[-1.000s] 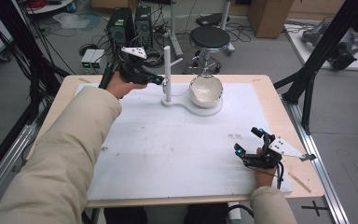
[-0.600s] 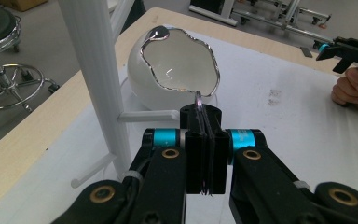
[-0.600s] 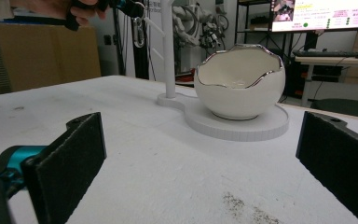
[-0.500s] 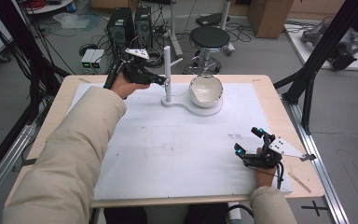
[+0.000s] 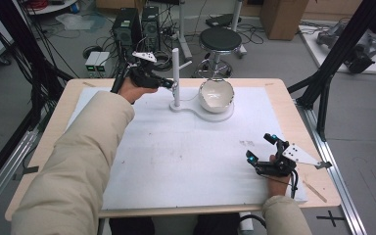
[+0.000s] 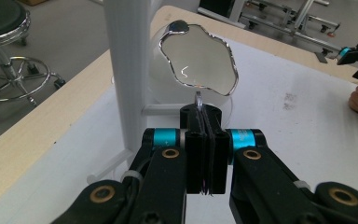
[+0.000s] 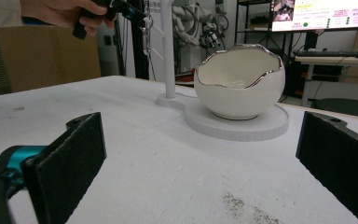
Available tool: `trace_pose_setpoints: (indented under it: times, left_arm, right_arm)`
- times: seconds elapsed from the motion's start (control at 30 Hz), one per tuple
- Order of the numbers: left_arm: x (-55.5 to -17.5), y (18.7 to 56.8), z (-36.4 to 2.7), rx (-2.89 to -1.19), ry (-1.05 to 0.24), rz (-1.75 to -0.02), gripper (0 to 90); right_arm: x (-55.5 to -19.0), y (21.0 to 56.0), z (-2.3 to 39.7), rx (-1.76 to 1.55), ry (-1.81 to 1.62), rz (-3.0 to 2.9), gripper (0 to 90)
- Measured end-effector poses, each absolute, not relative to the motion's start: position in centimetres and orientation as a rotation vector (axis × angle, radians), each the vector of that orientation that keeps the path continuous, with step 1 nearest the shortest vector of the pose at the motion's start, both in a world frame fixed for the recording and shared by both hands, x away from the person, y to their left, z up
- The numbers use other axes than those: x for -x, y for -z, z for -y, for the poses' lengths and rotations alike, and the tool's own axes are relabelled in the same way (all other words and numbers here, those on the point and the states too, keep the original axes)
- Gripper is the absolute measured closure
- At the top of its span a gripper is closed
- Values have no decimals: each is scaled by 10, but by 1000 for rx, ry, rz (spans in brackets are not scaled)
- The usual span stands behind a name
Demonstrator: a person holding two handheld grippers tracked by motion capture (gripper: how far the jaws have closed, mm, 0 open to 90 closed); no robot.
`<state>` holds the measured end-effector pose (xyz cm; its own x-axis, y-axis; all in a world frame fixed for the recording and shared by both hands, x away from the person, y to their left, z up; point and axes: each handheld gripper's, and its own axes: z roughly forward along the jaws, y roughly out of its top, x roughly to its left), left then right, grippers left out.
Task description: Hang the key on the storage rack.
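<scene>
Here the left tool [image 5: 165, 84] is up at the far side of the surface [image 5: 293, 117], right beside the tall white post [image 5: 176, 73]. In the left gripper view its two black jaws are pressed tight together, and a tiny silver ring [image 6: 198, 98] sticks up from between them. A thin line seems to run from the ring, but it is too fine to be sure. The hand [image 5: 129, 89] that holds this tool comes out of a long cream sleeve [image 5: 78, 166].

The post stands on a flat white base [image 5: 203, 113]. A white bowl [image 5: 216, 95] shaped like a cracked egg sits on the round end of that base. The bowl has a shiny silver rim.

The right tool [image 5: 260, 152] is near the front right corner of the surface, well apart from the bowl. Its jaws are spread wide and hold nothing. In the right gripper view the two dark pads [image 7: 74, 158] stand far apart, with the bowl and post between them farther off.

A white sheet [image 5: 176, 156] covers most of the wooden surface. A black stool [image 5: 220, 40] stands on the floor behind.
</scene>
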<state>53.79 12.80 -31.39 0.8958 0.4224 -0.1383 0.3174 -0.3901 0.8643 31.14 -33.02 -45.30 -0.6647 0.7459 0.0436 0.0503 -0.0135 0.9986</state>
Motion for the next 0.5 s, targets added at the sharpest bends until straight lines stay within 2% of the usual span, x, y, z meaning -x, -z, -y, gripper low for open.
trace_pose_setpoints:
  times: [0.5]
  left_arm:
    - [-547,327,-127,-2013,-162,-533,881]
  right_arm:
    - [-312,453,330,-825,-1731,-1745,5]
